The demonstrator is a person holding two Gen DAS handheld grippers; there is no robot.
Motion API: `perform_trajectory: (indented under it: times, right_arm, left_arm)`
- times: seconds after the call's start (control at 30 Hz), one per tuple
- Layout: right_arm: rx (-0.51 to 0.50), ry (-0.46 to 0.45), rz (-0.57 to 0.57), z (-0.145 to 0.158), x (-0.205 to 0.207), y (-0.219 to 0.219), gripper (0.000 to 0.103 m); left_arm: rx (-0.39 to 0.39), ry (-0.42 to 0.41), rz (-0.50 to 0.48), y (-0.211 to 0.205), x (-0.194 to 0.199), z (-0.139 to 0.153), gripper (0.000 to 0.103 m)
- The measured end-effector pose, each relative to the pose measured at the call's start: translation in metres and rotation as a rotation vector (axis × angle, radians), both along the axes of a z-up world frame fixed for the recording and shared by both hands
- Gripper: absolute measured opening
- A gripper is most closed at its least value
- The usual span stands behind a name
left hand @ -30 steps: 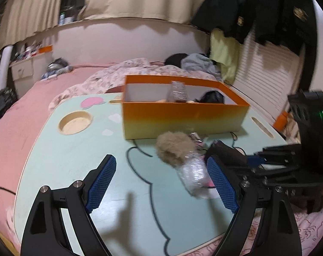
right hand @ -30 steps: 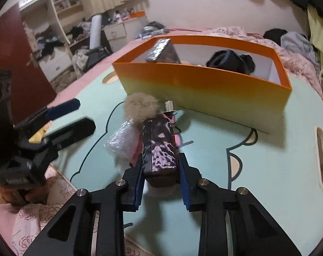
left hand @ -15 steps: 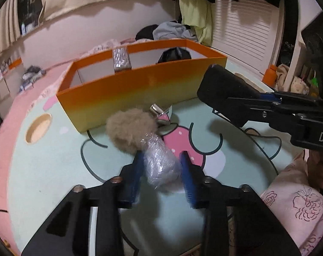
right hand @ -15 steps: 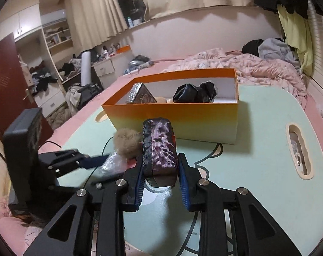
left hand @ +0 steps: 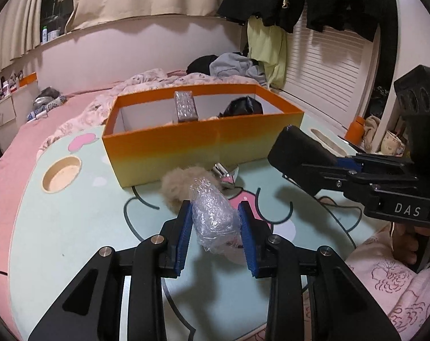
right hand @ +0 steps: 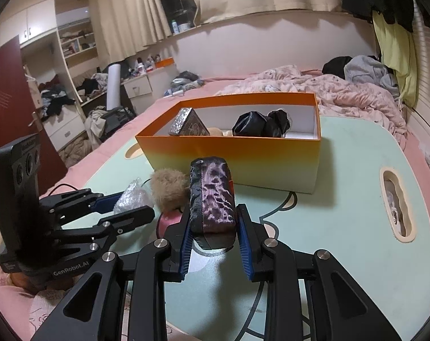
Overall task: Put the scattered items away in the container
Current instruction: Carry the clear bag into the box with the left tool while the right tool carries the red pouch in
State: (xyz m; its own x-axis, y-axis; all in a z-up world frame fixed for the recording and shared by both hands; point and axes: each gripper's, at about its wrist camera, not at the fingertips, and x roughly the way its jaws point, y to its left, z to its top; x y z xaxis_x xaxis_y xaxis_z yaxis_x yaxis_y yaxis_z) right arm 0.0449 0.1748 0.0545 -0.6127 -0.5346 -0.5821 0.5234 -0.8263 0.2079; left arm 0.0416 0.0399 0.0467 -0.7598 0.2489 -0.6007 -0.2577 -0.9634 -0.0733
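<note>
The mint-green table [right hand: 343, 199] lay bare to the right of the orange box [right hand: 243, 156], which sat toward its far edge, open-topped. A furry ball [left hand: 181, 184] lay just before the box's near wall. The right gripper [right hand: 213, 227] was clamped on a dark purple pouch [right hand: 212, 196]; the left gripper [left hand: 215, 227] pinched a crinkled clear plastic bundle [left hand: 212, 216] beside the ball.

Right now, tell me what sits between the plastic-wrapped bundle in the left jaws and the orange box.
A tan fluffy pom-pom lies between the plastic-wrapped bundle and the orange box, with a small metal clasp beside it. The left wrist view shows this.
</note>
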Motion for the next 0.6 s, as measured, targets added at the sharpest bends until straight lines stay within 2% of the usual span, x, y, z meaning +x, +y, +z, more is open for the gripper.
perform_trajectory:
  times: [0.13, 0.33, 0.5, 0.6]
  right_arm:
    - [0.009, 0.013, -0.003, 0.004, -0.005, 0.002, 0.027]
    - [0.032, 0.071, -0.028, 0.024, -0.025, 0.006, 0.027]
    - [0.033, 0.112, -0.067, 0.041, -0.053, 0.009, 0.027]
    - [0.024, 0.101, -0.09, 0.044, -0.072, 0.011, 0.027]
  left_arm:
    - [0.02, 0.01, 0.011, -0.003, -0.009, 0.01, 0.034]
    - [0.039, 0.029, 0.035, -0.012, -0.042, 0.038, 0.034]
    - [0.073, 0.013, 0.056, -0.021, -0.077, 0.055, 0.034]
    - [0.078, -0.008, 0.068, -0.022, -0.096, 0.056, 0.034]
